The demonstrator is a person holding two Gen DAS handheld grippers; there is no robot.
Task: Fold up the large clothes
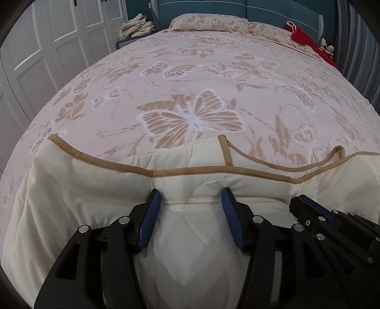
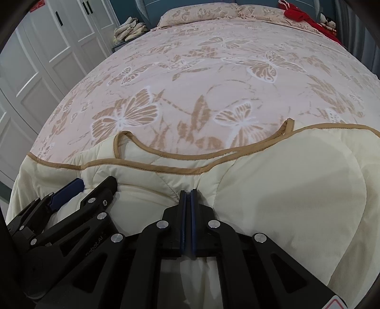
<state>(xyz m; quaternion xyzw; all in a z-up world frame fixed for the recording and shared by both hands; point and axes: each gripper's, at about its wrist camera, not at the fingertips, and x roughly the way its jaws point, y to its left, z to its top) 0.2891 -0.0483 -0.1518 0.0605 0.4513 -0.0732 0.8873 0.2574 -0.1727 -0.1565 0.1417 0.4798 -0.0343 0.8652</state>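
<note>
**Grippers positioned on cream quilted garment at foot of bed**

Both grippers are placed low on the cream quilted garment, side by side. The left gripper is held with its blue-padded fingers spread apart, a raised ridge of the fabric standing between them without being pinched. The right gripper is clamped, its pads pressed together on a gathered fold of the same garment.

Largest in view, the bed is covered by a pink spread printed with butterflies. The garment is laid across its near end, with tan trim running along its far edge and looping upward at two points. A matching pillow is seen at the headboard. A red item lies at the far right corner. White wardrobe doors stand at left, with folded cloth stacked beside the bed.
</note>
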